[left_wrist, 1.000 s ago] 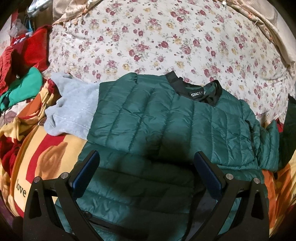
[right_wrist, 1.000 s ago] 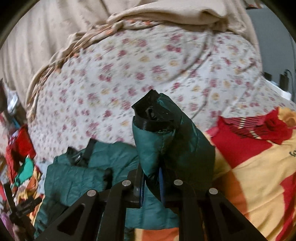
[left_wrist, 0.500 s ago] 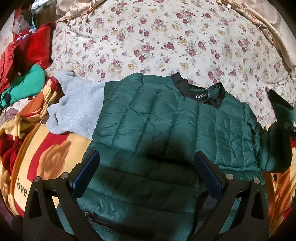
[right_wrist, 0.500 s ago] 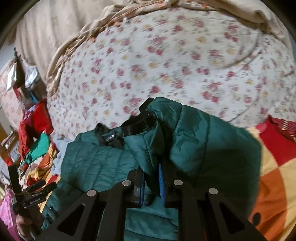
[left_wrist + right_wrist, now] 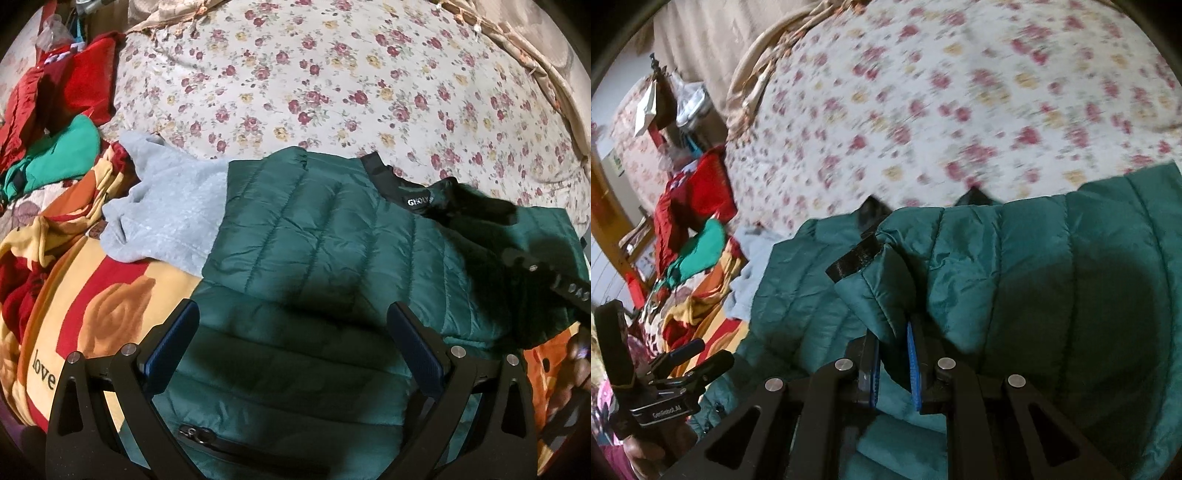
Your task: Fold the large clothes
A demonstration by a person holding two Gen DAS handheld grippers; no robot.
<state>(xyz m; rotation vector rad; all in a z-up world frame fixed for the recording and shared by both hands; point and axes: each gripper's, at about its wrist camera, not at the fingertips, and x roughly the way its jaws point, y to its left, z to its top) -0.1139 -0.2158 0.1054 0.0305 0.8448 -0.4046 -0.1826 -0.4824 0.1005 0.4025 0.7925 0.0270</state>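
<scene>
A dark green quilted jacket (image 5: 332, 236) lies on the bed with its black collar at the far side, one sleeve folded across its body. My left gripper (image 5: 291, 343) stands open just above the jacket's lower part, nothing between its fingers. My right gripper (image 5: 893, 354) is shut on the jacket's other sleeve (image 5: 882, 284), whose black cuff (image 5: 855, 260) sticks up past the pads. That sleeve hangs over the jacket's body (image 5: 1052, 280). In the left wrist view the right gripper (image 5: 543, 273) shows as a dark bar at the right edge.
A grey sweater (image 5: 166, 218) lies partly under the jacket's left side. A yellow and red blanket (image 5: 85, 314) covers the near bed, a flowered sheet (image 5: 332, 85) the far part. Red and green clothes (image 5: 55, 122) are piled at the left. A hand (image 5: 642, 450) holds the left gripper.
My right gripper has carried the sleeve from the right across the jacket's body toward the left. The left gripper has stayed open over the jacket's lower part.
</scene>
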